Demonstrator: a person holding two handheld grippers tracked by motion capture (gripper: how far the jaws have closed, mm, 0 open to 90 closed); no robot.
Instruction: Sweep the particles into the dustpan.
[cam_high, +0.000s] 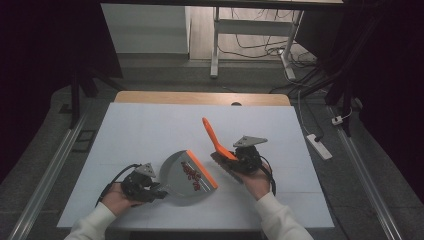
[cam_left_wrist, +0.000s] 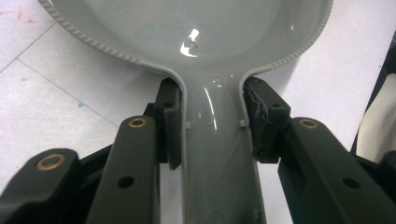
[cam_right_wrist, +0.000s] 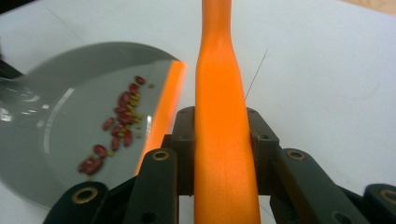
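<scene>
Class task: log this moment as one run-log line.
left claw: shut on dustpan handle | right claw: shut on brush | beans: in dustpan

The far half of the white table sheet (cam_high: 150, 125) lies bare, giving open passage on either side. In the middle near part, the grey plastic dustpan with an orange lip (cam_high: 175, 172), carrying red and yellow bits (cam_high: 192, 175), and the orange-handled brush (cam_high: 215, 140) just beside it block the way

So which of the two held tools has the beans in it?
The grey dustpan, gripped by its handle in the left gripper. Red beans lie inside it. The right gripper holds the orange brush, which carries none.
</scene>
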